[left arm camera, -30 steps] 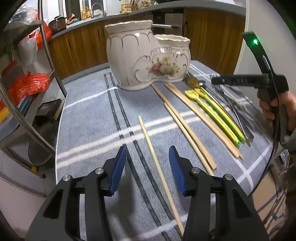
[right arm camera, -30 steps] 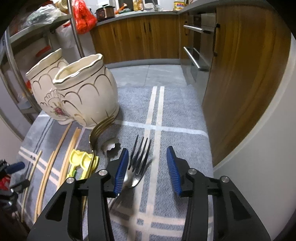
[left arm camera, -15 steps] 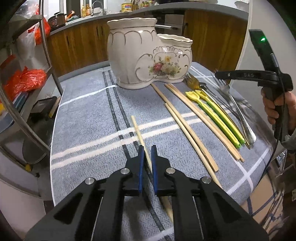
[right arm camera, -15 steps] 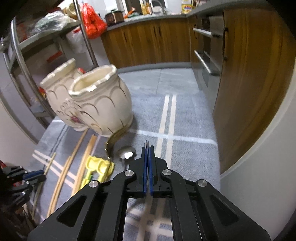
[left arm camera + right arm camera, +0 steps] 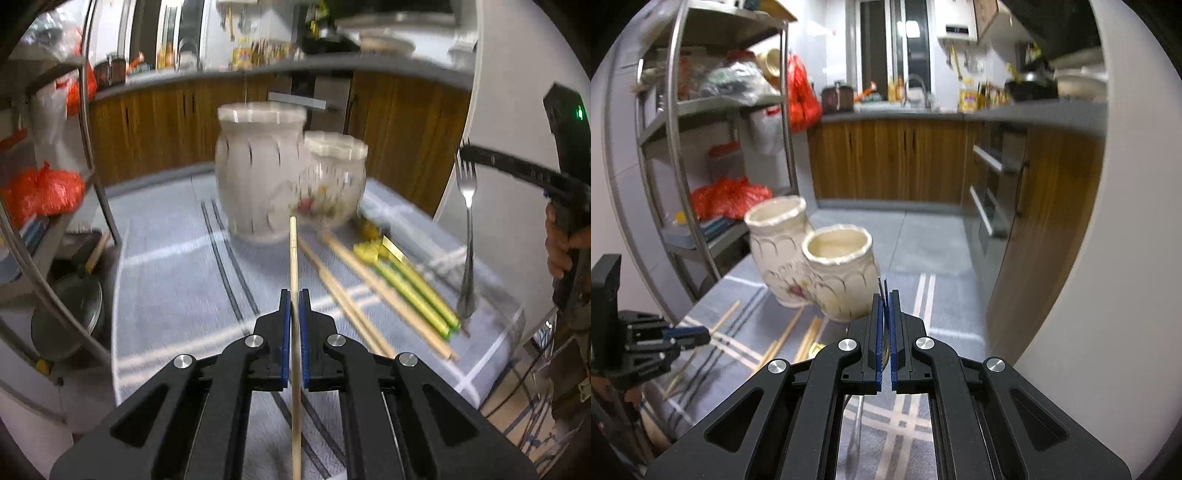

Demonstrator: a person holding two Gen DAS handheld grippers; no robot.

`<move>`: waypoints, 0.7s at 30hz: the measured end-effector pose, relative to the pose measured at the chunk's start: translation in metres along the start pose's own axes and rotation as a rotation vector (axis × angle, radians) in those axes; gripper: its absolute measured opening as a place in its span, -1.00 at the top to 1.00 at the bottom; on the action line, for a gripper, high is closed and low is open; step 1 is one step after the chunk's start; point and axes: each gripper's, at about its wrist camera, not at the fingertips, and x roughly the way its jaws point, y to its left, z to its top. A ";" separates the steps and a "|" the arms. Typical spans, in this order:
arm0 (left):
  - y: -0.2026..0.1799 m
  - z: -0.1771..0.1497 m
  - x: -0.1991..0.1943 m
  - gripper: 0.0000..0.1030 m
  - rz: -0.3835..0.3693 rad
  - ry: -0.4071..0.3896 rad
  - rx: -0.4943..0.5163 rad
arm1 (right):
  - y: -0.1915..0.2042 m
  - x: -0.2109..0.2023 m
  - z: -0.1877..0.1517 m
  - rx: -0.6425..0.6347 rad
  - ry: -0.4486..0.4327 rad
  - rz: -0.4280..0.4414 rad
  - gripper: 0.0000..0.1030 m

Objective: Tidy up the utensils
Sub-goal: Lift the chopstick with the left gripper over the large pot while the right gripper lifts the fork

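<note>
Gripping a wooden chopstick (image 5: pixel 293 258) between its blue pads, the left gripper (image 5: pixel 294 295) has its jaws nearly closed – the stick runs straight through them, its far end pointing at a cream double-pot holder (image 5: pixel 288 177). The right gripper (image 5: pixel 885 295) is likewise clamped narrow on a steel fork (image 5: pixel 467 229), tines poking up past the pads, handle hanging below, clear of the cloth. More chopsticks (image 5: pixel 347 291) and green-handled utensils (image 5: pixel 413 291) lie on a grey striped cloth (image 5: pixel 177 266) just in front of the holder. A hand (image 5: pixel 563 243) grasps the right gripper's handle. Behind – wooden kitchen cabinets (image 5: pixel 894 162), a metal shelf rack (image 5: pixel 679 155), red bags (image 5: pixel 40 190).
</note>
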 end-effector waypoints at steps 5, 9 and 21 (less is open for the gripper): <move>0.004 0.014 -0.021 0.92 0.001 -0.164 0.021 | 0.014 -0.020 0.016 -0.040 -0.088 -0.025 0.93; 0.005 0.034 -0.031 0.92 -0.011 -0.244 0.030 | 0.024 -0.021 0.039 -0.066 -0.130 -0.038 0.93; 0.023 0.113 -0.023 1.00 -0.062 -0.275 -0.011 | 0.038 -0.008 0.088 -0.106 -0.206 -0.071 0.93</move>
